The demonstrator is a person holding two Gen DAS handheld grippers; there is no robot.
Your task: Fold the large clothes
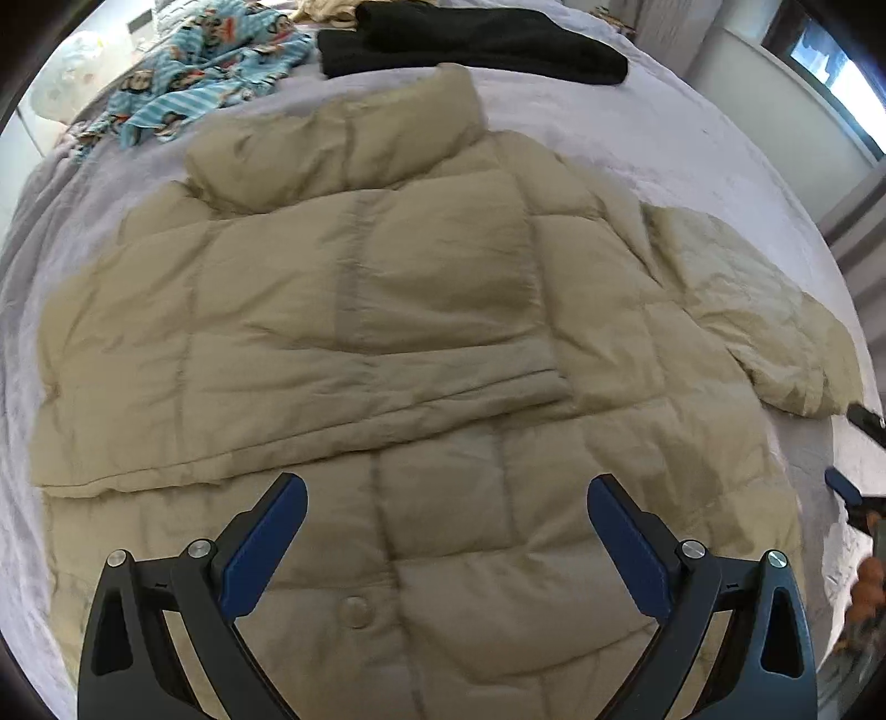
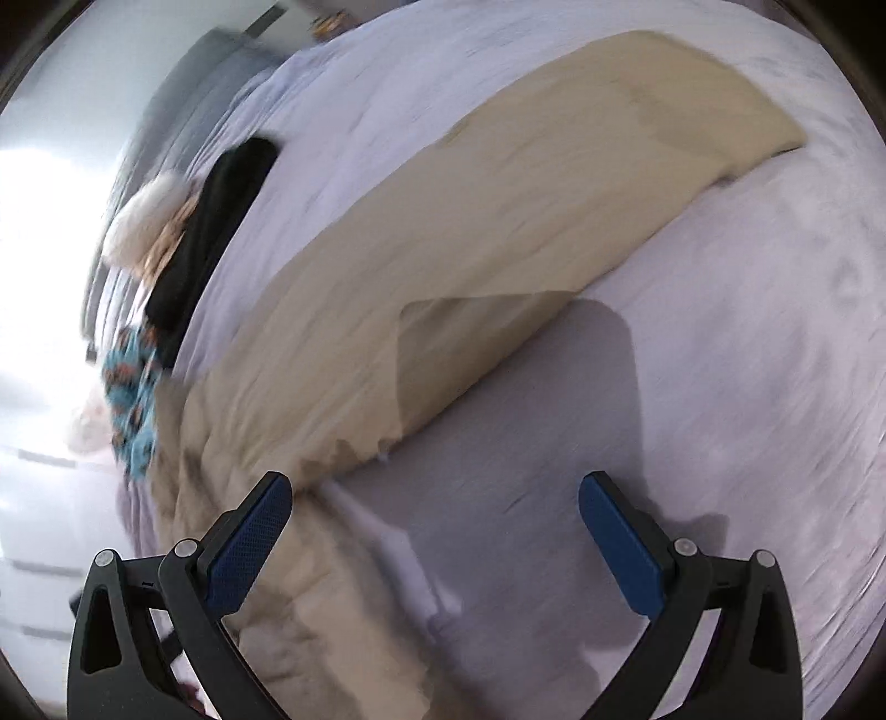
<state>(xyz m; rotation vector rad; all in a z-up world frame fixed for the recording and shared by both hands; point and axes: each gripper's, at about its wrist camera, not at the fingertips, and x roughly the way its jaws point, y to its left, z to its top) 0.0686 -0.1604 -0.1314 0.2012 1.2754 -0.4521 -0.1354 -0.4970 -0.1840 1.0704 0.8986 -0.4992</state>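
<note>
While both tongs are spread wide with nothing in them, the left gripper (image 1: 446, 487) hangs over the bottom part of a big tan puffy coat (image 1: 387, 310), and the right gripper (image 2: 434, 487) hangs over the bare bed cover (image 2: 720, 387) just beside the coat's edge. The coat lies flat on the pale purple bed, with 1 sleeve (image 1: 764, 310) sticking out to the side and the other folded across its front. Far past its collar lie a black garment (image 1: 476, 44) and a blue patterned cloth (image 1: 210, 72).

Bed, pale lilac cover (image 1: 637, 127), filling the view; window (image 1: 836, 72) beyond its far right corner; bright daylight.
</note>
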